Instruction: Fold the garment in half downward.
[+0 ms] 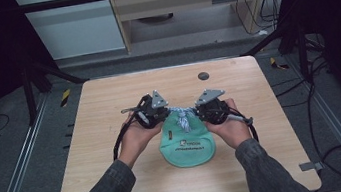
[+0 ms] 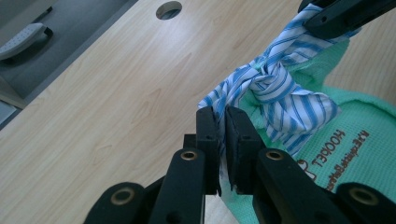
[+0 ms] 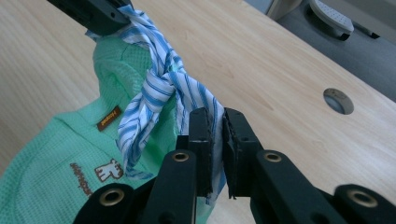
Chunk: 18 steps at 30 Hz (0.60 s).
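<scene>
On the pale wooden table (image 1: 113, 134) lies a mint-green waffle-knit pouch (image 1: 188, 146), its mouth bound by a blue-and-white striped cloth tie (image 1: 183, 117) knotted in the middle. The left gripper (image 2: 221, 135) pinches one end of that tie, the right gripper (image 3: 215, 135) the other, both with jaws pressed tight on the fabric. To cinch the knot well, I'd say pull outward evenly and level, keeping it centred over the pouch's mouth.
</scene>
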Available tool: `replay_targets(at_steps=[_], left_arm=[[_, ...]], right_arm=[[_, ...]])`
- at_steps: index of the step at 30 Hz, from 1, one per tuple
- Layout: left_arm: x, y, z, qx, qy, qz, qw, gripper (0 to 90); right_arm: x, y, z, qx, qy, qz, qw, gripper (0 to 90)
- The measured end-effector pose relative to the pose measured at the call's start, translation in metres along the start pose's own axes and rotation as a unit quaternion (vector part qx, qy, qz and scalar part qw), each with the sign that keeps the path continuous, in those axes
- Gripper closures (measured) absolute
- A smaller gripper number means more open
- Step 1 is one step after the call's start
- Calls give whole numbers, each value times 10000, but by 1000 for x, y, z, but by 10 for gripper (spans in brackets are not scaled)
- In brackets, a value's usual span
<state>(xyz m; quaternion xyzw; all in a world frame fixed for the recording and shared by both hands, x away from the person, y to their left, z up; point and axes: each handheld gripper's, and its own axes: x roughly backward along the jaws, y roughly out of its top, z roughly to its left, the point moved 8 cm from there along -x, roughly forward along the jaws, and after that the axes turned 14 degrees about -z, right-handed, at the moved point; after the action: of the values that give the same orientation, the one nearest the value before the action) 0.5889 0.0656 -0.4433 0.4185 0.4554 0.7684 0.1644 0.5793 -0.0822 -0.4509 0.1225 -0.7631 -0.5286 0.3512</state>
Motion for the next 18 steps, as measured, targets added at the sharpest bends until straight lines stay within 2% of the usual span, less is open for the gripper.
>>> replay_targets(at_steps=[11,18], left_arm=[[5,-13,-16,48,-47,-45,10000,838],[10,-20,-28,75,-151,-15,9999,836]], right_arm=[[6,-17,14,-14,121,10,9999,820],[12,-26,20,-14,174,52,9998,817]])
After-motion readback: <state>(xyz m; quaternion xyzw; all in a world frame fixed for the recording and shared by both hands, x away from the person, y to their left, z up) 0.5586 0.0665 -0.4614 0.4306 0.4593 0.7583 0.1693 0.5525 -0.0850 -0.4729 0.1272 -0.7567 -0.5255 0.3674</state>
